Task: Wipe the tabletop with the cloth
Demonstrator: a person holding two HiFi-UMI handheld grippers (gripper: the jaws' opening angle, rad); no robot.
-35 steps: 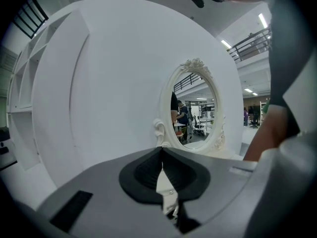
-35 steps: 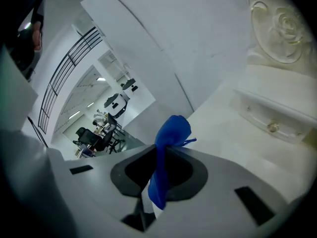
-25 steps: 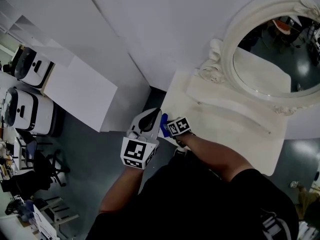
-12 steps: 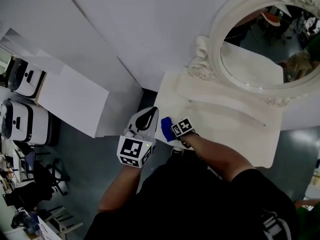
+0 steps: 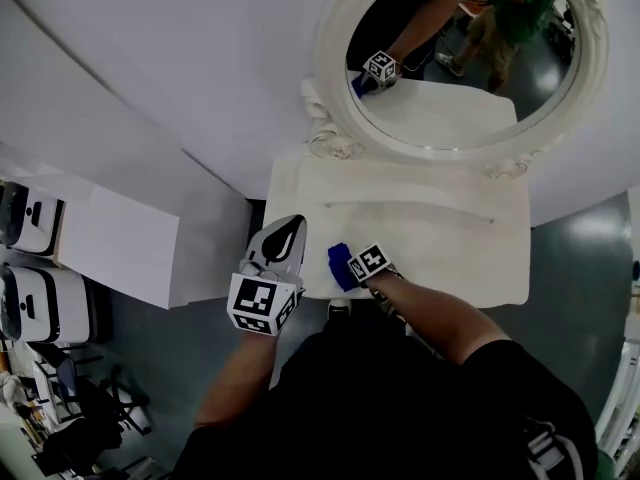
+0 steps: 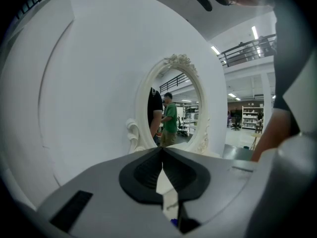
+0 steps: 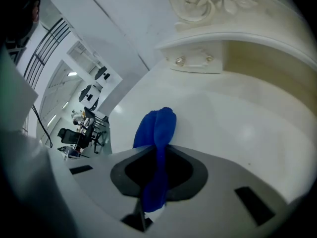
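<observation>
A blue cloth (image 5: 339,265) (image 7: 157,148) is pinched in my right gripper (image 5: 350,265) (image 7: 161,150), whose jaws are shut on it. The cloth hangs over the front left part of the cream tabletop (image 5: 440,243) (image 7: 233,133). My left gripper (image 5: 288,240) (image 6: 161,155) is shut with nothing between its jaws. It hovers at the table's left front corner, just left of the right gripper.
A big oval mirror (image 5: 460,53) in an ornate white frame (image 6: 171,105) stands at the table's back and reflects my right gripper and people behind me. A white wall (image 5: 180,78) runs to the left. White machines (image 5: 35,258) sit on the floor at far left.
The head view has swung so the table and mirror sit more centred. Both grippers have stayed side by side at the table's front left edge, the cloth still held.
</observation>
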